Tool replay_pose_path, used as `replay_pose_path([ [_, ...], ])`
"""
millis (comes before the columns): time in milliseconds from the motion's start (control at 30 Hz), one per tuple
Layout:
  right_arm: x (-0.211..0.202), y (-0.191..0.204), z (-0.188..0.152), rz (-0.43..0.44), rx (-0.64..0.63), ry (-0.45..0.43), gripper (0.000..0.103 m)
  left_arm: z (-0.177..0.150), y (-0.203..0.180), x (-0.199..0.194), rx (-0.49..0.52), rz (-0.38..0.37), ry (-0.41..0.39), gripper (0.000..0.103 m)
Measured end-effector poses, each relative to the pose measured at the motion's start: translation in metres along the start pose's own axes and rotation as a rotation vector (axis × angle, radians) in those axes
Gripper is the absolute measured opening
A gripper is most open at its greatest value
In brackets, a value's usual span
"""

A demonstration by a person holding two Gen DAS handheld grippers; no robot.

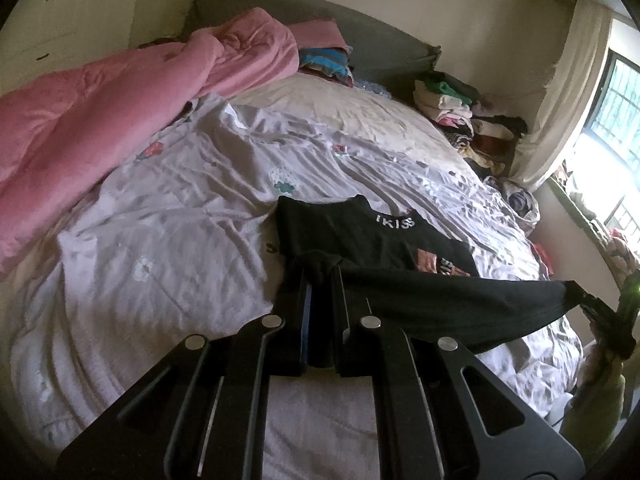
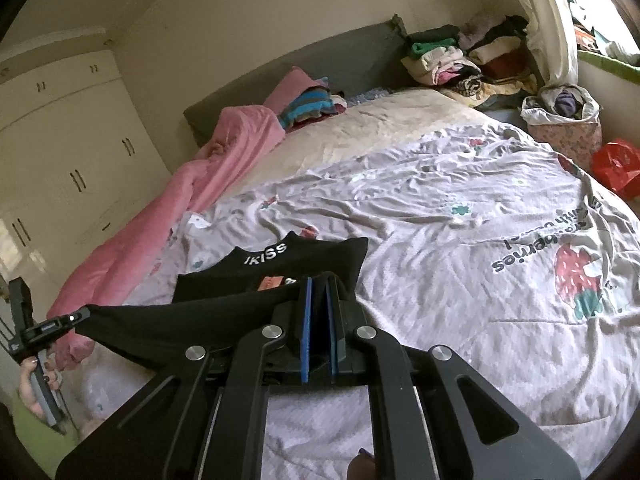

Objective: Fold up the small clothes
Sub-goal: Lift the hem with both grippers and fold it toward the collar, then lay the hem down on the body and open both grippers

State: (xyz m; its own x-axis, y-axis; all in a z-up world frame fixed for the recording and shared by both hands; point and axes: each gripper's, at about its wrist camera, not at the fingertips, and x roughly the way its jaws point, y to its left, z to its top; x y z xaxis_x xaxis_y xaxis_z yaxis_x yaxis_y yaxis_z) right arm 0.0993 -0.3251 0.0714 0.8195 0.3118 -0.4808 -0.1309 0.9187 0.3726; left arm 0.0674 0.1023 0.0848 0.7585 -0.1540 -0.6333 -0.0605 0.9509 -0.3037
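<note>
A small black shirt (image 1: 360,236) with "IKISS" in white at the neck lies on the printed sheet (image 1: 180,200), neck pointing away from me. Its near hem is lifted off the bed and pulled taut between both grippers. My left gripper (image 1: 322,270) is shut on one corner of the hem, with black fabric bunched between its fingers. My right gripper (image 2: 318,280) is shut on the other corner of the shirt (image 2: 280,264). Each gripper shows in the other's view: the right gripper (image 1: 580,300) at the far right, the left gripper (image 2: 82,315) at the far left, with a hand under it.
A pink quilt (image 1: 100,120) runs along the left side of the bed. Stacked clothes (image 1: 460,112) pile up at the far right by the headboard. A cloth basket (image 2: 564,120) and a red bag (image 2: 616,168) stand beside the bed. White wardrobes (image 2: 60,140) line the left wall.
</note>
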Motion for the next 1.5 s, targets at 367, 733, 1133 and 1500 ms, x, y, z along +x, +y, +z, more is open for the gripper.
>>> replay_pose_path([
  [367, 0.031, -0.004, 0.011, -0.042, -0.002, 0.023, 0.006, 0.013, -0.003, 0.028, 0.014, 0.041, 0.007, 0.002],
  [733, 0.08, -0.017, 0.02, -0.1, 0.002, 0.077, 0.006, 0.02, 0.001, 0.07, 0.009, 0.073, 0.052, 0.002],
  [1133, 0.13, -0.021, 0.026, -0.139, -0.009, 0.12, 0.006, 0.024, 0.016, 0.113, 0.006, 0.125, 0.082, 0.003],
  [1500, 0.131, -0.015, 0.018, -0.183, -0.039, 0.089, 0.028, 0.016, 0.011, 0.097, 0.053, 0.151, -0.024, 0.024],
])
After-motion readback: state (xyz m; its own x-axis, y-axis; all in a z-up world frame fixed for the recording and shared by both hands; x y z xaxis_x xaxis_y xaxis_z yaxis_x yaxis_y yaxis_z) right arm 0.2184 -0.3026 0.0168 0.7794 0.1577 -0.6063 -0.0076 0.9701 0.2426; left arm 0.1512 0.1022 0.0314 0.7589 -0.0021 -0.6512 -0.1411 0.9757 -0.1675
